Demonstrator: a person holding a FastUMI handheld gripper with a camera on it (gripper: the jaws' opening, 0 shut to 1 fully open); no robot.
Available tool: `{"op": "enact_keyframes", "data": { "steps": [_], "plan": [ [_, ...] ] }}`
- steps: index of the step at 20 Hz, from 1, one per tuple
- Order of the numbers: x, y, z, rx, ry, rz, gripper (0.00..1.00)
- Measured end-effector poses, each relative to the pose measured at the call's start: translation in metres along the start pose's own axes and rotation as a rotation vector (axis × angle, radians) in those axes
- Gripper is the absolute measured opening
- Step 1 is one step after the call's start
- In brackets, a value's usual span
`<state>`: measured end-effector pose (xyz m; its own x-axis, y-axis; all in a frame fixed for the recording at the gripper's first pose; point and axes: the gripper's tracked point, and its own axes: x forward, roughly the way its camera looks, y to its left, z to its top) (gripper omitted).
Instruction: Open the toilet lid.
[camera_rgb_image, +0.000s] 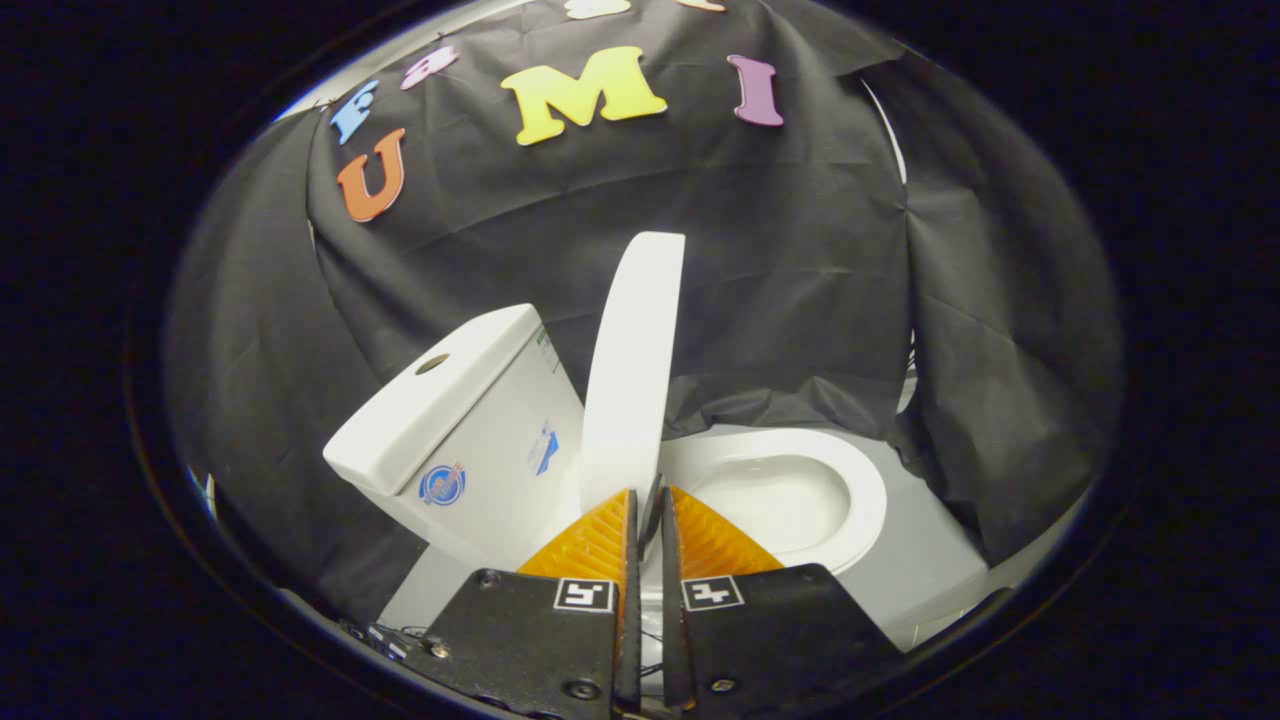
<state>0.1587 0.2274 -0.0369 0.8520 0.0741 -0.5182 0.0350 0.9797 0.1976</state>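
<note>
Ok so from where I'm standing this one looks pretty much done. The toilet lid (633, 370) is up, standing close to vertical, seen edge-on straight ahead of the gripper (648, 520) at 12 o'clock. Its lower end sits right at the fingertips, and it rises between the tank (455, 420) at about 10 o'clock and the open bowl (790, 495) at about 2 o'clock. The seat ring around the bowl is fully exposed, nothing covering it.

The gripper's fingers are drawn almost together, just a thin slit between them. There's a dark sliver in that slit and the lid's bottom edge is right there, but honestly I can't tell if the fingers are pinching the lid, touching it, or just sitting in front of it. The fisheye squashes everything at that spot.

What's left, my guess: not much. The lid looks like it's near upright but maybe not yet leaning back on the tank; there seems to be a gap between them near the top, though the angle makes that hard to call. So maybe a last nudge back toward the tank, then let go and pull away.
</note>
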Motion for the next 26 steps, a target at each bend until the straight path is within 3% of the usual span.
{"op": "enact_keyframes", "data": {
  "steps": [20, 26],
  "plan": [
    [0.016, 0.077, -0.004, -0.164, -0.041, 0.000, 0.16],
    [0.021, 0.105, -0.009, -0.278, -0.069, -0.020, 0.16]
  ]
}}
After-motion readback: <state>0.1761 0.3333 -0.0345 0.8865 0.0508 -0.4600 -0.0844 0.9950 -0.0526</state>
